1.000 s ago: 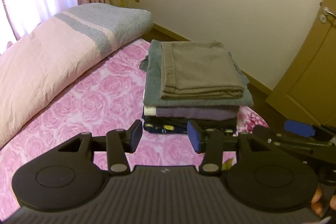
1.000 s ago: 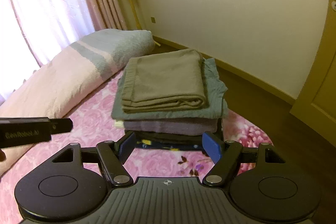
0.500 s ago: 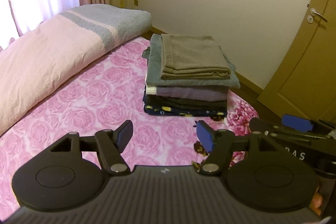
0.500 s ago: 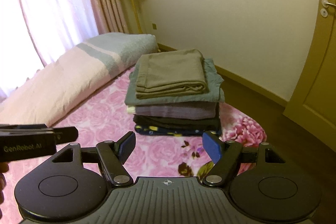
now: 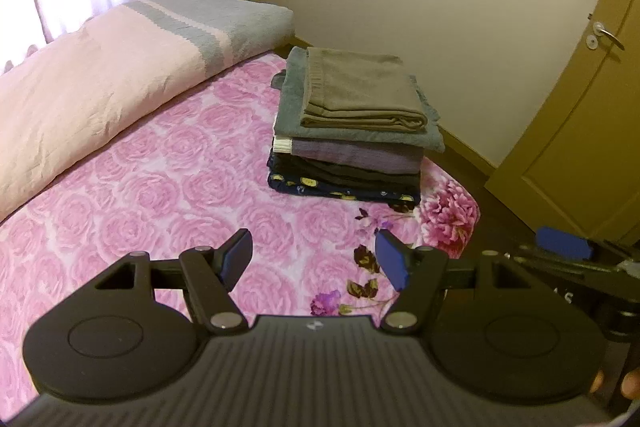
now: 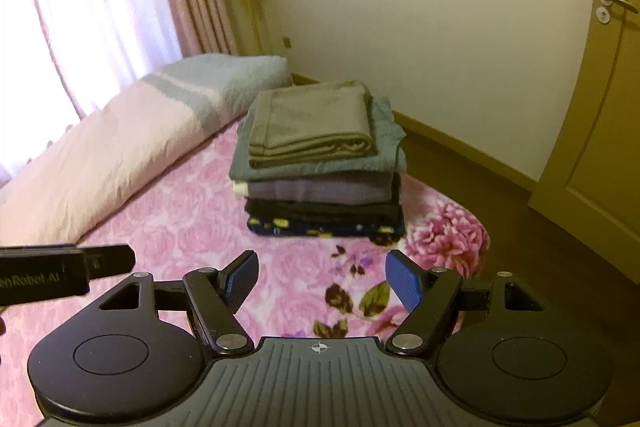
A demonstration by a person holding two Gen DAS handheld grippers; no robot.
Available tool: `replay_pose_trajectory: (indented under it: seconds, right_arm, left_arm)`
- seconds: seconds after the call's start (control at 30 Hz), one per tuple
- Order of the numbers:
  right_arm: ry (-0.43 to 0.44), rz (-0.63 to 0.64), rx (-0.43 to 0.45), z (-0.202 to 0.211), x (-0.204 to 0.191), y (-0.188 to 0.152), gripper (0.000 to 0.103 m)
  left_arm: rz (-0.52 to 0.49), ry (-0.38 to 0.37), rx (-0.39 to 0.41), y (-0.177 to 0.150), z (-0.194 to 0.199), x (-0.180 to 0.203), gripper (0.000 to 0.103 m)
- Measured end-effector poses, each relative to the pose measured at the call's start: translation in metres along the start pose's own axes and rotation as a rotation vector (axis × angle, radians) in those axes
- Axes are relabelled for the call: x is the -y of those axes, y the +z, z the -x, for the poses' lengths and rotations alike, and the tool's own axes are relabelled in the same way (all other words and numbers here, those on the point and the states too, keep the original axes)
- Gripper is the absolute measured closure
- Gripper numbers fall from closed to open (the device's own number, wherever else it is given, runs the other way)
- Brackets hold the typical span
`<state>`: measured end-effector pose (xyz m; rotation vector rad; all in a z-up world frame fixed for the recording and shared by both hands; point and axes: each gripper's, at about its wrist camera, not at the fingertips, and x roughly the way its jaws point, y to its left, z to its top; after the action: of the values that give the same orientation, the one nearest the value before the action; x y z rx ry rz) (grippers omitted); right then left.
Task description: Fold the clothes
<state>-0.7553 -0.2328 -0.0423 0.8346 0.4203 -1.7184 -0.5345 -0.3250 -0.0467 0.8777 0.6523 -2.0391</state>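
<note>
A stack of folded clothes [image 5: 352,123] [image 6: 320,155] sits on the pink rose bedspread [image 5: 160,187] near the bed's far corner. An olive-brown garment [image 5: 360,95] lies on top, then a grey-blue one, a purple one, a black one and a dark patterned one at the bottom. My left gripper [image 5: 314,257] is open and empty, held over the bedspread well short of the stack. My right gripper [image 6: 322,277] is open and empty, also short of the stack. Part of the right gripper [image 5: 564,243] shows at the left wrist view's right edge.
A pink and grey duvet [image 5: 100,87] lies rolled along the bed's left side under curtains [image 6: 100,7]. A cream wall [image 5: 440,7] and a wooden door [image 5: 592,131] stand beyond the bed. Brown floor [image 6: 540,247] runs to the right of the bed corner.
Both grippers have pulled back from the stack, which now looks smaller and farther away. Both stay open and empty. The stack has not moved.
</note>
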Motion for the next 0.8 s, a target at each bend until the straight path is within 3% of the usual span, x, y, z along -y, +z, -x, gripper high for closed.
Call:
replay_pose_trajectory:
  seconds: [0.8]
  right_arm:
    - [0.037, 0.032, -0.049, 0.009, 0.064, -0.015, 0.03]
  left_arm:
    - [0.055, 0.02, -0.024, -0.035, -0.01, 0.071, 0.039]
